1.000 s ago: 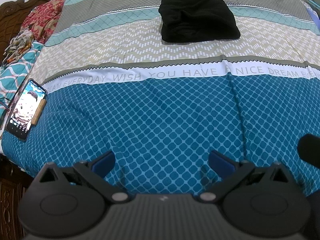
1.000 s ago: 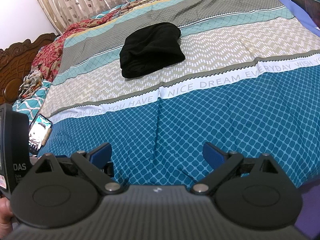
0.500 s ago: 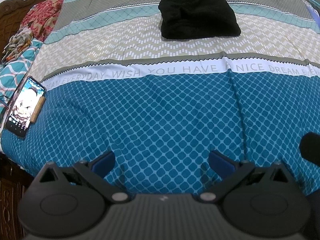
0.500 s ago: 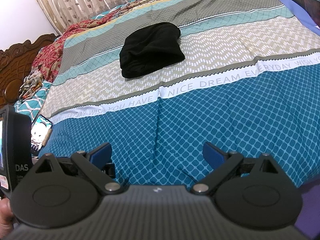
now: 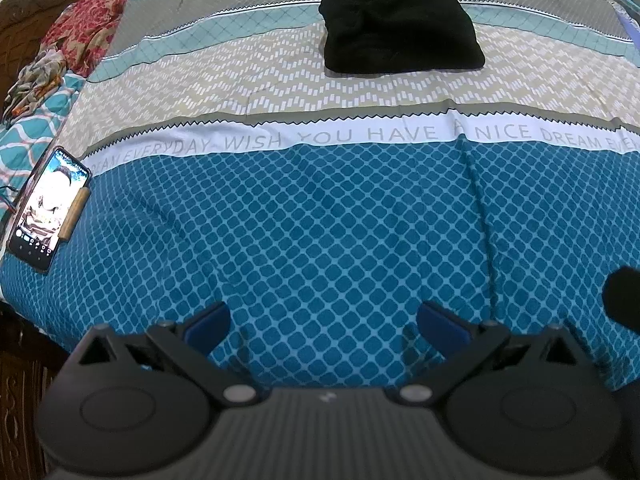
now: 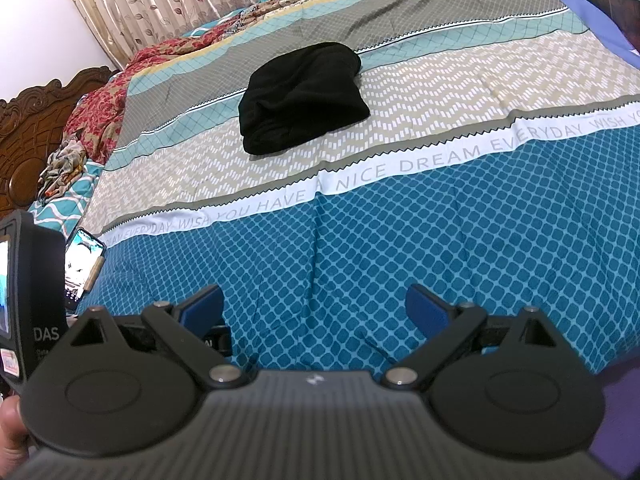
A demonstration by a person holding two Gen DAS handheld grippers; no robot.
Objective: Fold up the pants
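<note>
Black pants [image 5: 400, 24], folded in a bundle, are laid on the bedspread's [image 5: 340, 220] beige band, well beyond both grippers. Left gripper [image 5: 324, 322] and right gripper [image 6: 314, 306] are held spread, nothing grasped.

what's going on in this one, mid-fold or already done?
It looks done, or nearly. The black fabric pants lie in a compact folded bundle far up the patterned teal-and-beige bedsheet, untouched. The left hand-held gripper and the right hand-held gripper both hover open and empty over the near blue-diamond part of the sheet, well short of the bundle. A lit black smartphone lies at the bed's left edge.
</note>
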